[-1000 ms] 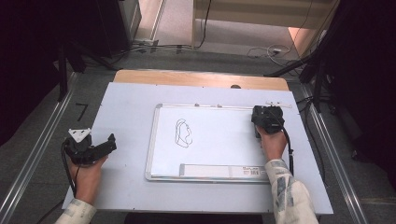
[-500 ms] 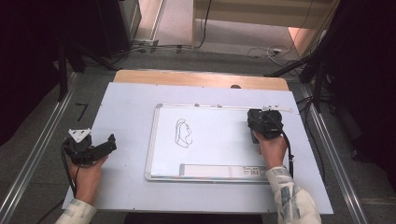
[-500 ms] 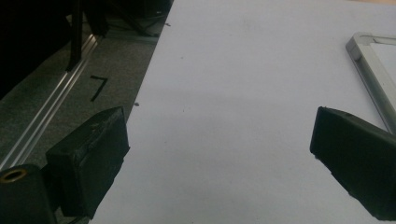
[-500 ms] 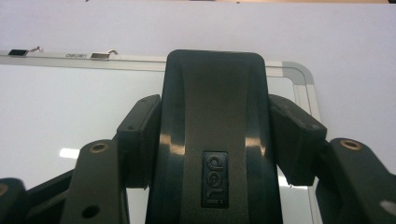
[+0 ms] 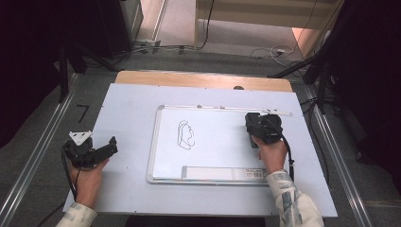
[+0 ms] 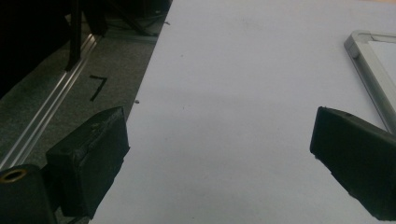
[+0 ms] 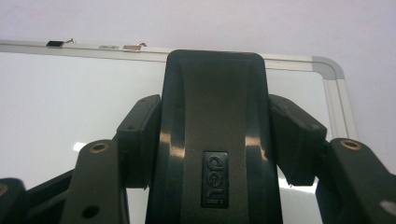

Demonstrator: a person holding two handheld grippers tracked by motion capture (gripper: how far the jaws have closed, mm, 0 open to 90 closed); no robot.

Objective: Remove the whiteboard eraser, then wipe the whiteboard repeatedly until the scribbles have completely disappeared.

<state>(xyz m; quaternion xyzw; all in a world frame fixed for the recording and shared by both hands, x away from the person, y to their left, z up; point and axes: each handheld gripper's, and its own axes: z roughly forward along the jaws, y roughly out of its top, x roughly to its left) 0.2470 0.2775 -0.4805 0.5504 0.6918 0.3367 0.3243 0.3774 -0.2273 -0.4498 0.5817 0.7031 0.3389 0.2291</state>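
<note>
A whiteboard (image 5: 217, 151) in a silver frame lies on the pale table, with a small black line drawing (image 5: 186, 135) on its left half. My right gripper (image 5: 255, 126) hovers over the board's right part, shut on a black eraser (image 7: 215, 135) marked "deli"; both jaws press its sides. Beyond the eraser are the white surface (image 7: 56, 93) and the frame's top right corner (image 7: 327, 70). My left gripper (image 5: 109, 146) rests on the table left of the board, open and with nothing in it. In the left gripper view its jaws (image 6: 219, 140) stand wide over bare table, the board's corner (image 6: 369, 60) at the right.
A grey strip with a label (image 5: 222, 173) lies along the board's near edge. A wooden band (image 5: 203, 79) runs along the table's far edge. Metal rails (image 5: 35, 158) flank the table, and cables lie on the floor behind it.
My right gripper has slid a little to the left over the whiteboard with the eraser in it. The left gripper has kept still.
</note>
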